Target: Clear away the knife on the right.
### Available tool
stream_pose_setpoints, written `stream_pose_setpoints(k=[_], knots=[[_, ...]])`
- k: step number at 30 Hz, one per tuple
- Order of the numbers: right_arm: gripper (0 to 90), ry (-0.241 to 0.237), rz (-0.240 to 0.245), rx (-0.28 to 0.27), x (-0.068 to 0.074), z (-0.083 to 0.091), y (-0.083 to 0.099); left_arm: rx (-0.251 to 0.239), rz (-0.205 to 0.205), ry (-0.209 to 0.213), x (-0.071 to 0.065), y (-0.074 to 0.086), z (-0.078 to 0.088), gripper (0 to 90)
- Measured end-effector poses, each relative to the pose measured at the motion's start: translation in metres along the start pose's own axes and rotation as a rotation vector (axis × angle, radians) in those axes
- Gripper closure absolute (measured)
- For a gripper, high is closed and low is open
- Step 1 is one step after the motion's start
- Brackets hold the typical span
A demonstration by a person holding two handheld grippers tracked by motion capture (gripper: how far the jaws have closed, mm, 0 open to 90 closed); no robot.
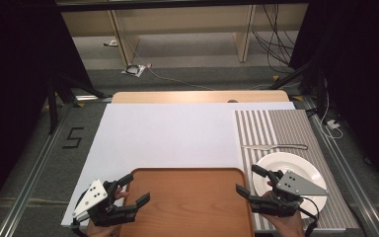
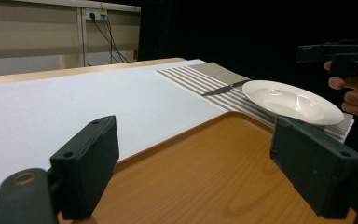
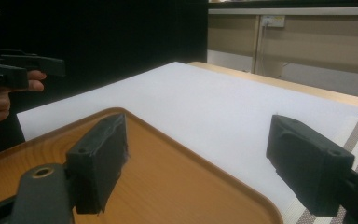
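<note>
A brown wooden tray (image 1: pixel 187 207) lies at the near edge of the table. My left gripper (image 1: pixel 137 189) hovers over the tray's left rim, jaws wide open with nothing between them. At the tray's right edge my right gripper (image 1: pixel 248 179) is open too, and empty. A white plate (image 1: pixel 296 168) rests on a striped placemat (image 1: pixel 271 128), with a knife (image 1: pixel 276 146) just beyond it. In the left gripper view the open left gripper (image 2: pixel 200 163) looks across the tray (image 2: pixel 205 186) toward the plate (image 2: pixel 291 100). The right gripper (image 3: pixel 203 163) spans the tray's far corner (image 3: pixel 168 186).
A large white board (image 1: pixel 172 133) covers the table behind the tray. The table's wooden back edge (image 1: pixel 197 96) shows beyond it. Metal rails run down both sides of the table, and cables lie on the floor behind it.
</note>
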State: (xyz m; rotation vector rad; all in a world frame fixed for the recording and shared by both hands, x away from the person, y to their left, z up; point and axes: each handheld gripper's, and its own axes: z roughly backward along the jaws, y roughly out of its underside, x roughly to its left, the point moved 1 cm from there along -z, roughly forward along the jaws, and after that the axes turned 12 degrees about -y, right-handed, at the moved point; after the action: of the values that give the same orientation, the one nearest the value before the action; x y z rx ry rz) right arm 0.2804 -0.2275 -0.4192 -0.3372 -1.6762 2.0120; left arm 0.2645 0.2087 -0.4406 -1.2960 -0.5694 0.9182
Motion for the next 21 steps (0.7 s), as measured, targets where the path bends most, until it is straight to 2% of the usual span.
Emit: stream_pose_setpoints(k=[11,15,16,21], knots=[[22.0,0.013,0.007,0.002,-0.001,0.002,-0.001,0.000,0.000,0.000,0.000,0.000,0.000,15.3],[22.6,0.035,0.024,0.008,-0.003,0.003,-0.003,0.002,0.000,0.001,0.000,0.000,0.000,15.4],[22.6,0.058,0.036,0.013,-0.005,0.004,-0.004,0.001,0.000,0.001,0.000,0.000,0.000,15.3],[22.9,0.090,0.044,0.022,-0.011,0.007,-0.005,0.000,0.001,0.002,0.001,0.000,0.000,15.3]])
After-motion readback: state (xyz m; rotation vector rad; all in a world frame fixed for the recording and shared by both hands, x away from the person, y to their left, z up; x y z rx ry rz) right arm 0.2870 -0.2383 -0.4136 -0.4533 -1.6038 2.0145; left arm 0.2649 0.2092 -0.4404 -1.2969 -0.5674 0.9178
